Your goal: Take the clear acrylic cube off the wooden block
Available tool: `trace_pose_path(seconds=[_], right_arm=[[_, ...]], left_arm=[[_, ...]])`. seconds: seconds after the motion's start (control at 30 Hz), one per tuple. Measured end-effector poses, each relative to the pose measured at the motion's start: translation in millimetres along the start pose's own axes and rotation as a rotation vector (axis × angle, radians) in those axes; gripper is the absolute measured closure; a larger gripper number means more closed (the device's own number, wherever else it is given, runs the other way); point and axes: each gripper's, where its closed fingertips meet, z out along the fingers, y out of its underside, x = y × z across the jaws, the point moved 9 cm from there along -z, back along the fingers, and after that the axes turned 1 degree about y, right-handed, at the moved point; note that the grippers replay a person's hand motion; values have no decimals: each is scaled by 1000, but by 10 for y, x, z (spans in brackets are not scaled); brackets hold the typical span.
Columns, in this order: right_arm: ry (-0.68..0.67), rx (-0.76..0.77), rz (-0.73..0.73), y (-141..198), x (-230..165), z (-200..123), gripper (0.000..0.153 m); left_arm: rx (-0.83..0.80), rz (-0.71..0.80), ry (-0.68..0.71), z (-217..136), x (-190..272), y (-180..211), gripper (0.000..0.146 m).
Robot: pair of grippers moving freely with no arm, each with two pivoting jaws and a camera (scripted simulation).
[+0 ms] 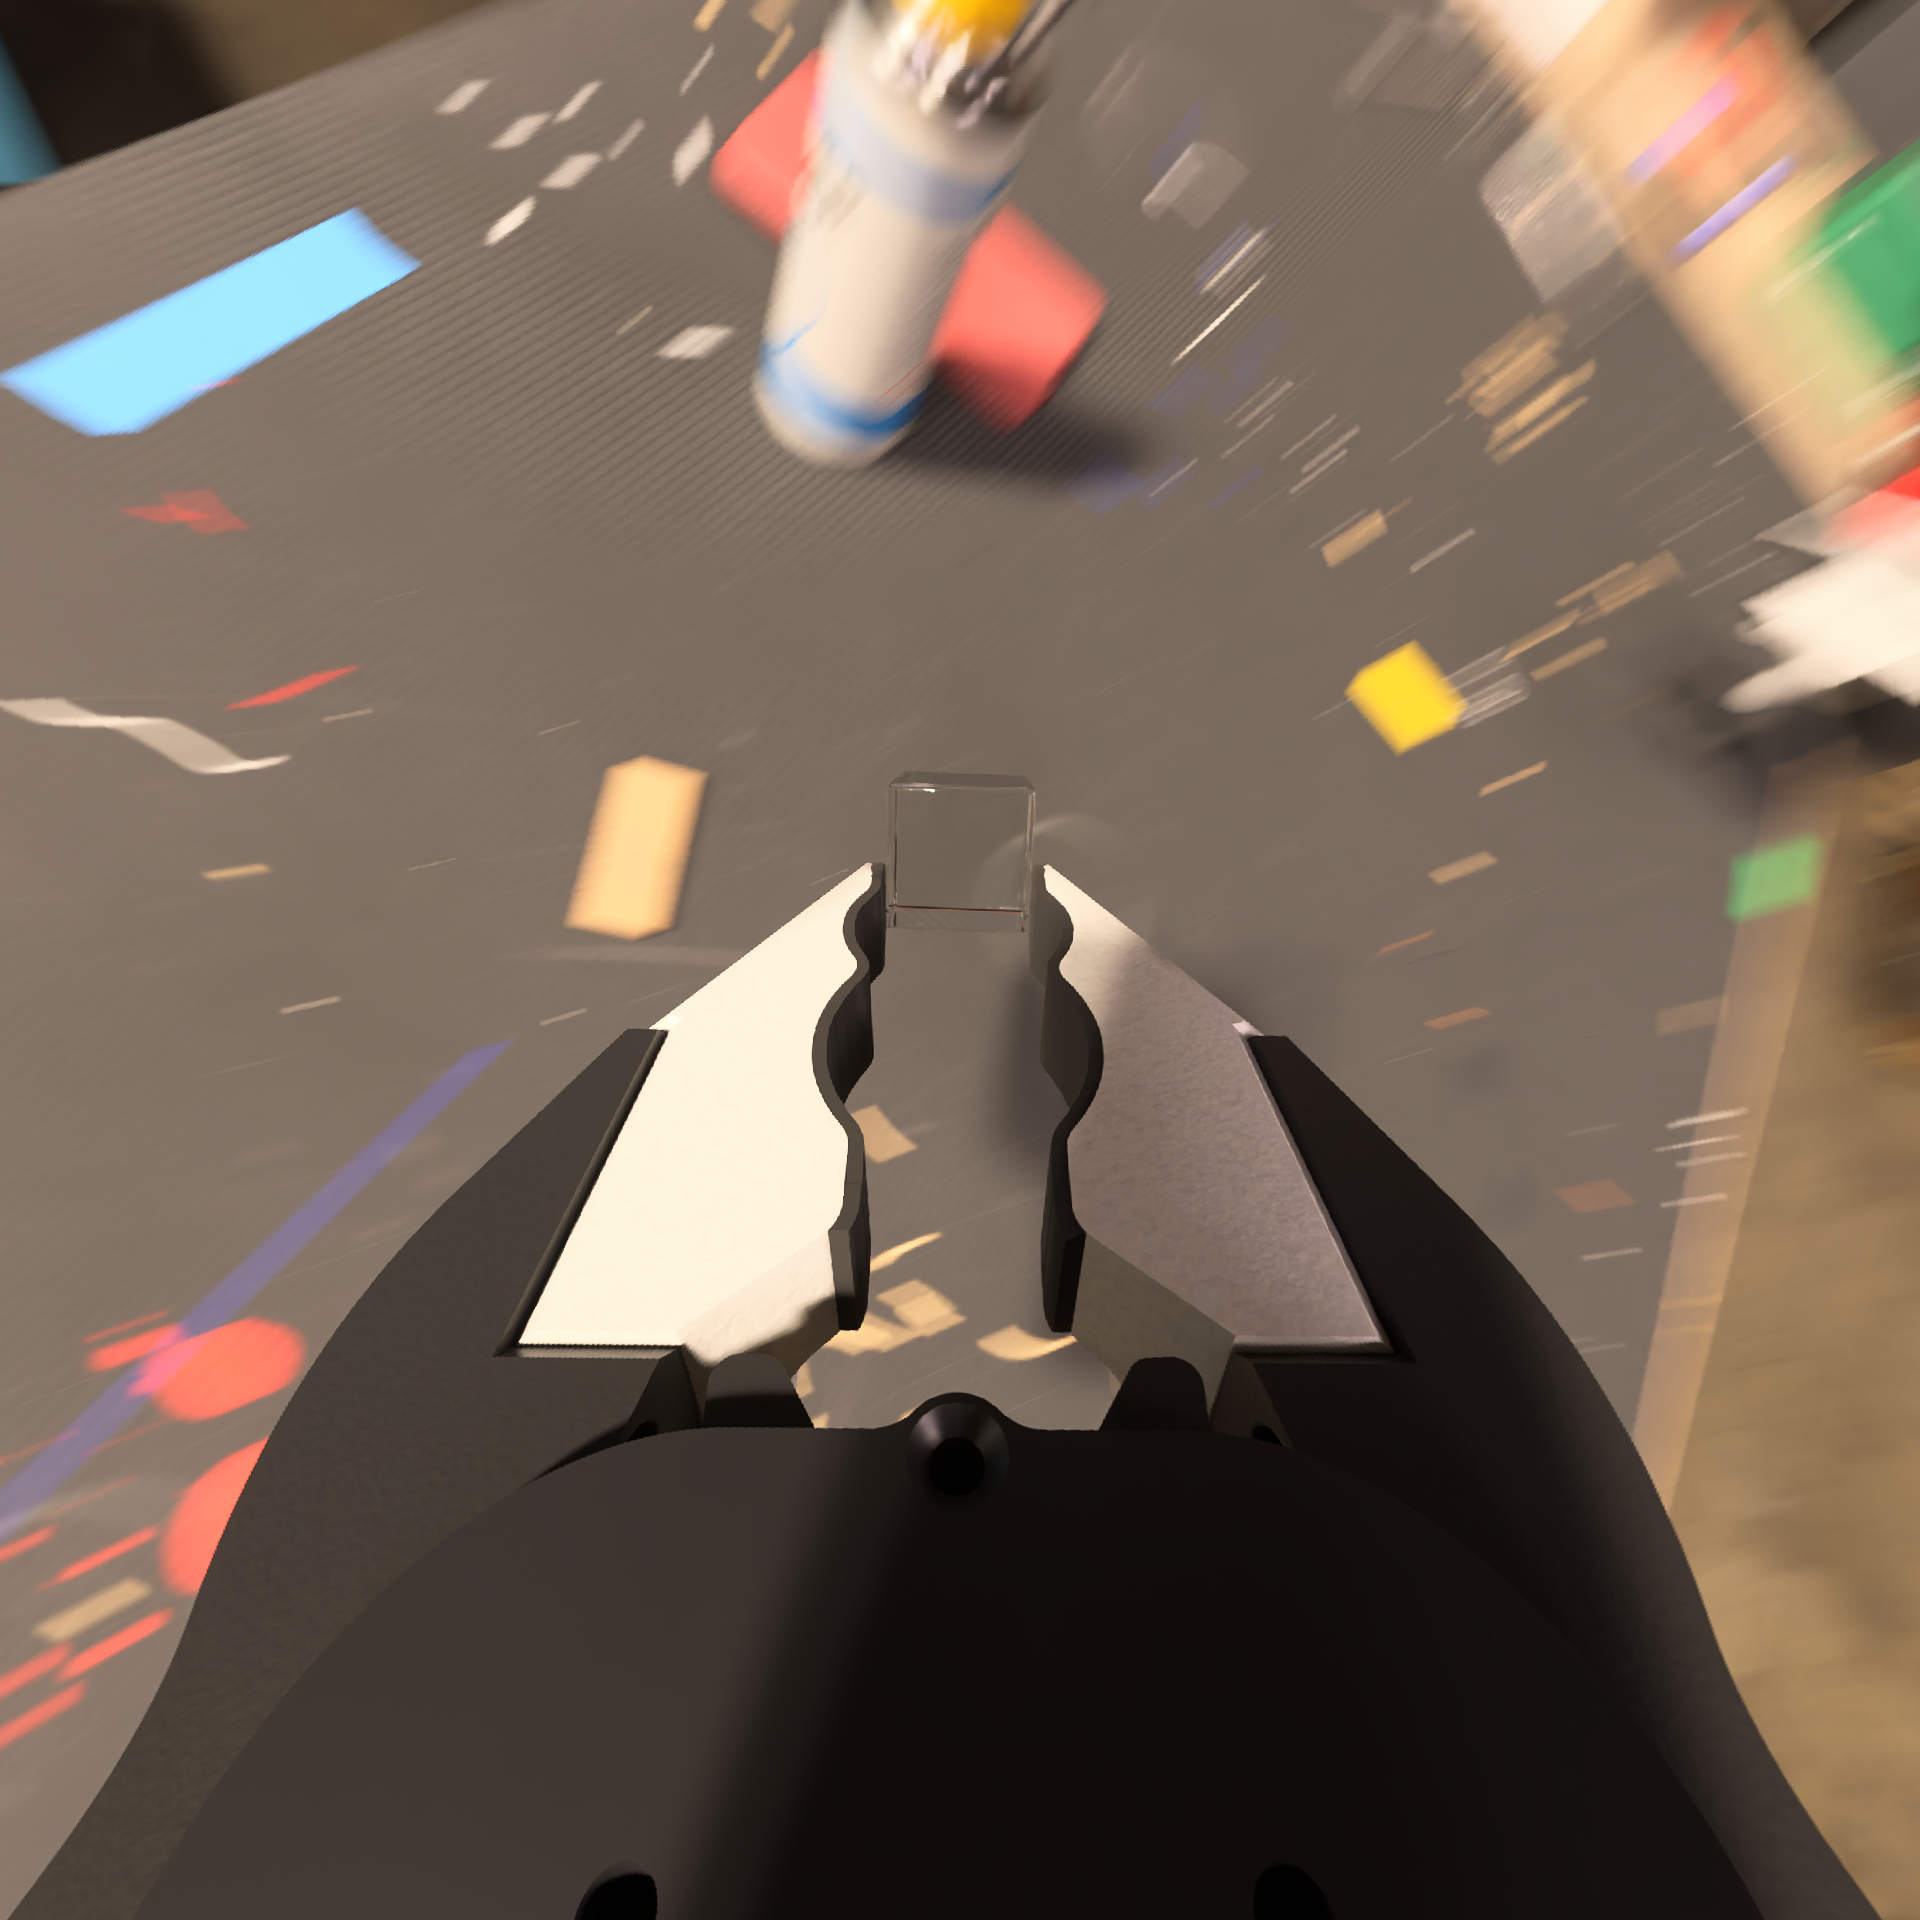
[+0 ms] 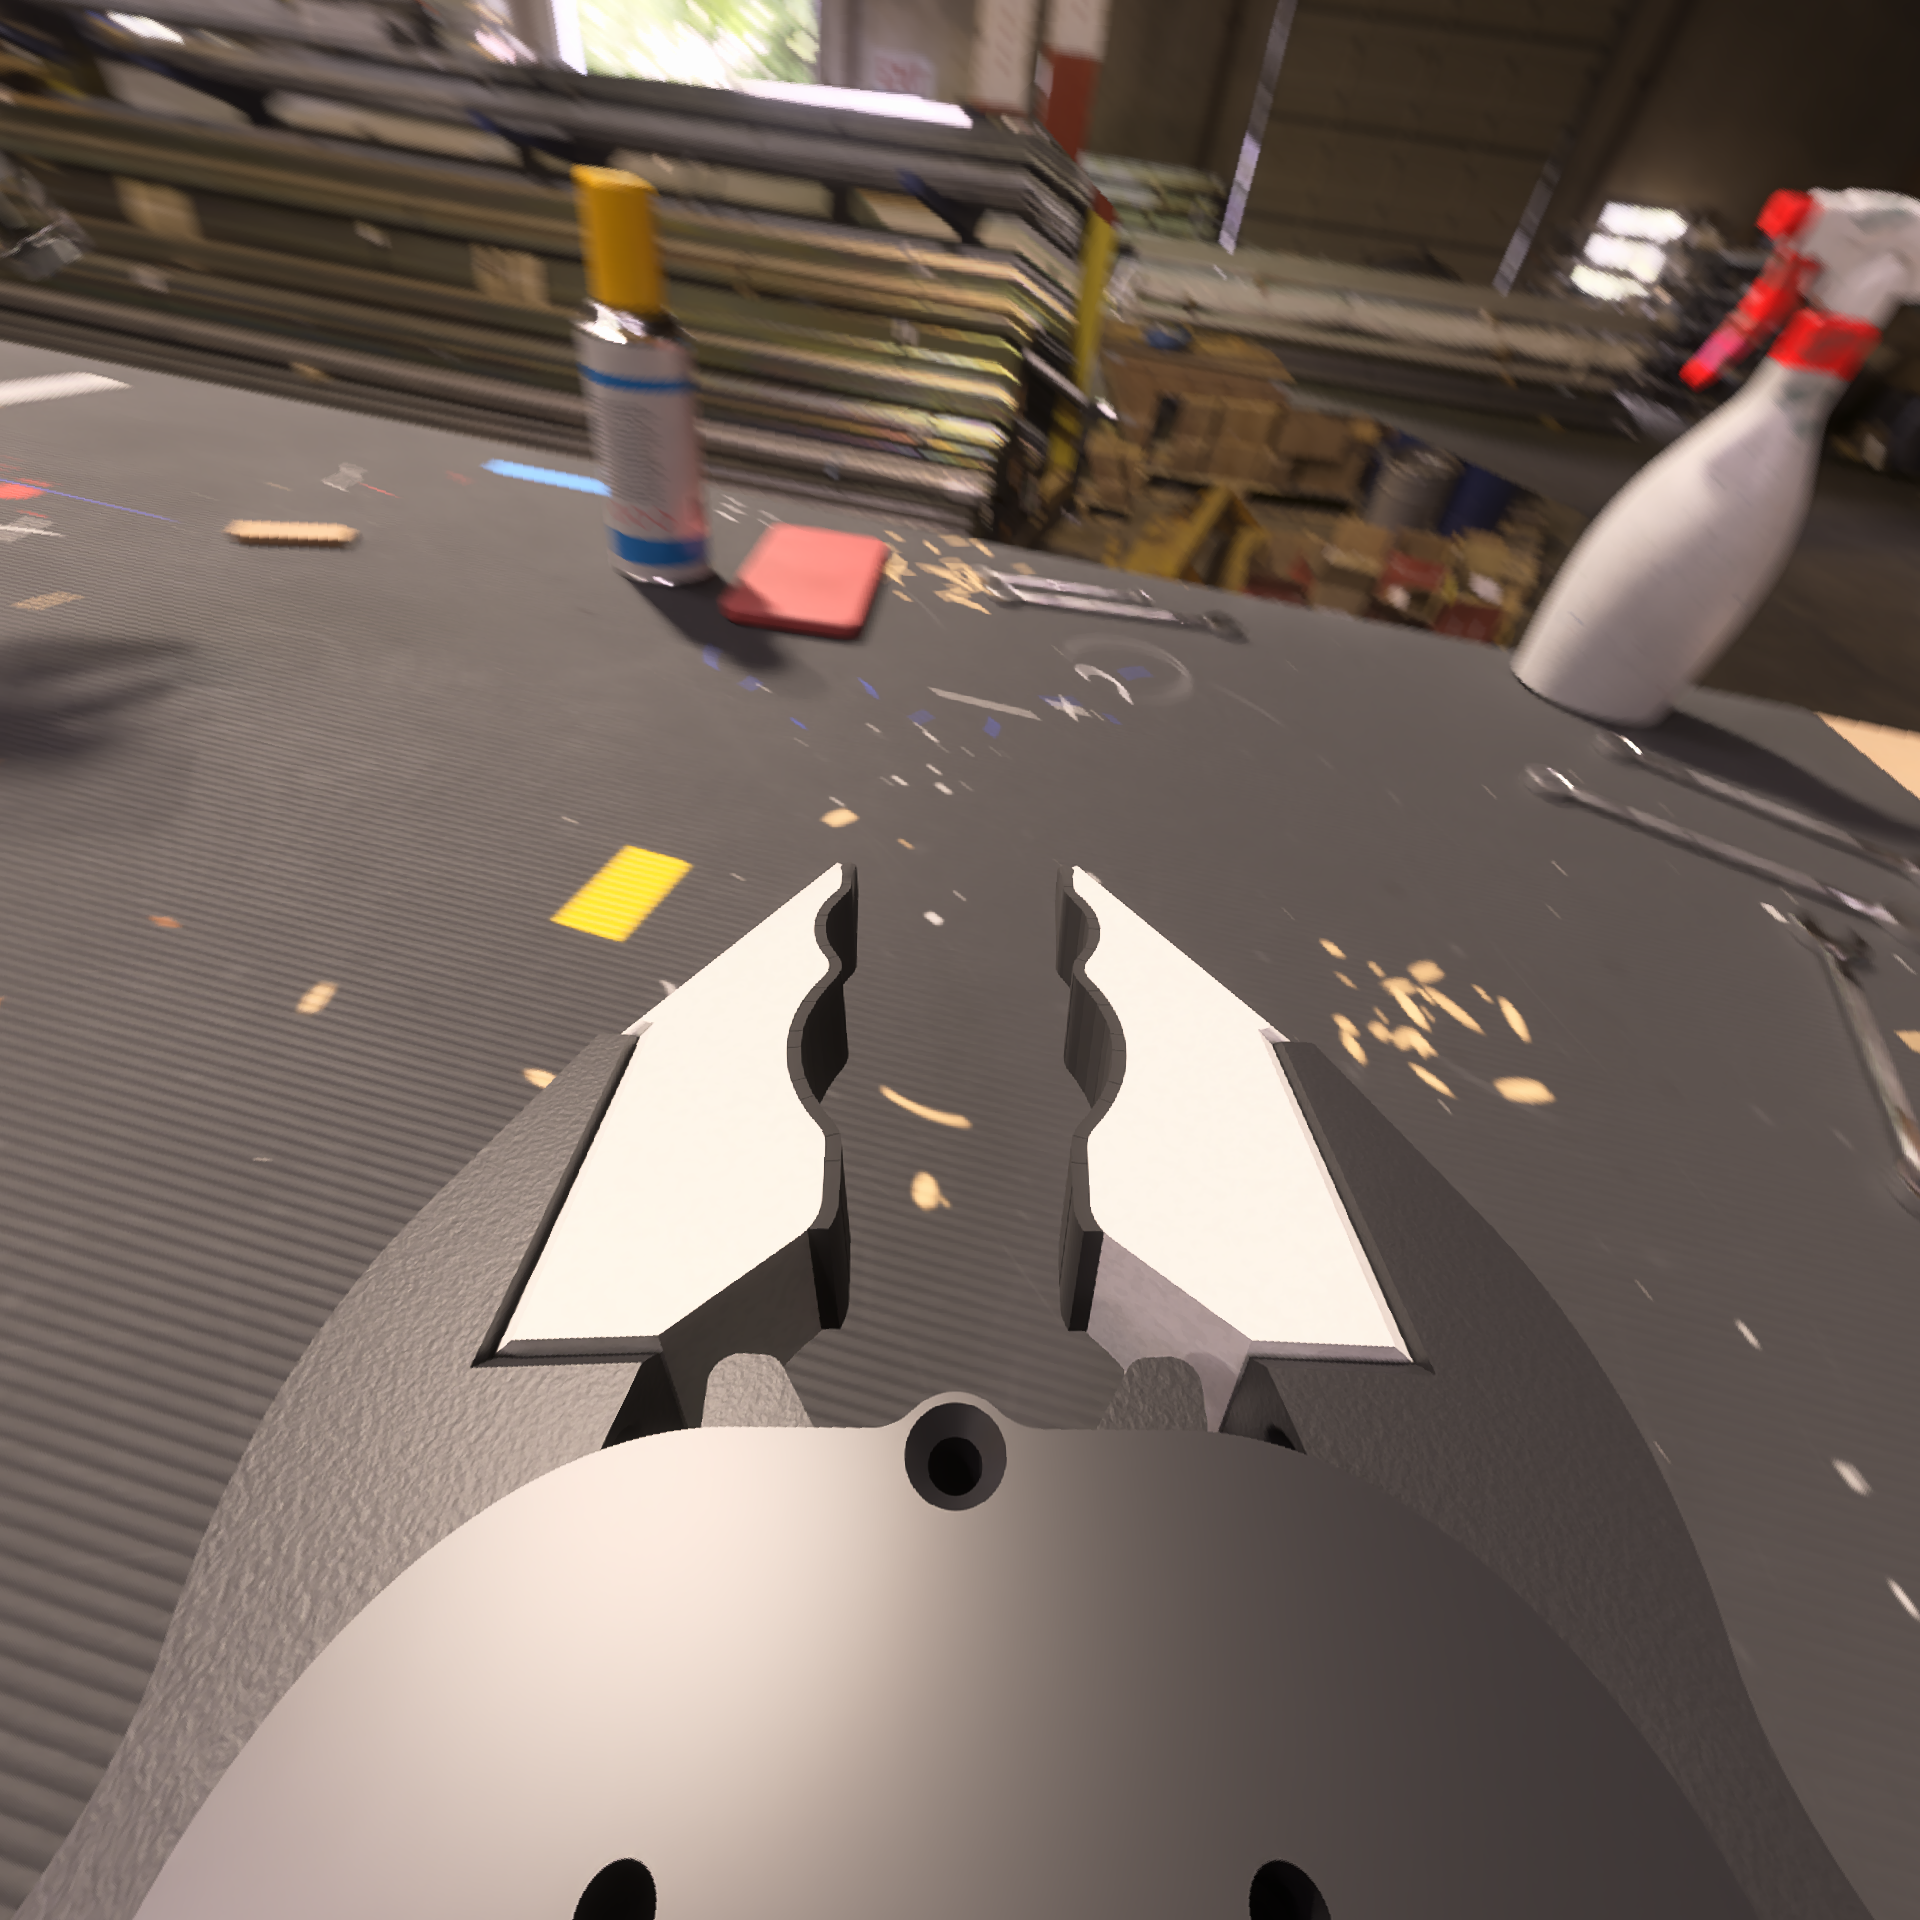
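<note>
Left gripper [image 1: 958, 883] clamps the clear acrylic cube [image 1: 961, 847] at its fingertips, held above the grey ribbed tabletop [image 1: 520, 582] for clearance; no wooden block visible. Right gripper [image 2: 956, 883] hangs released, empty.

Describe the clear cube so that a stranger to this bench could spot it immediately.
Start from the dark ribbed mat covering the bench, then find the left claw with its white-faced fingers. The clear acrylic cube sits pinched between the fingertips. Unlike the flat coloured scraps scattered around, such as the yellow patch, it is see-through, with only faint glassy edges.
</note>
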Motion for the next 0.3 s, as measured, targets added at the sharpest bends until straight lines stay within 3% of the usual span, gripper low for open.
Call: trace_pose_path(seconds=[0.13, 0.3], right_arm=[[-235, 135, -64, -208, -307, 157, 115], [-560, 203, -143, -614, -808, 606, 114]], left_arm=[[328, -283, 454, -56, 629, 116, 119], [447, -540, 684, 540, 1343, 274, 119]])
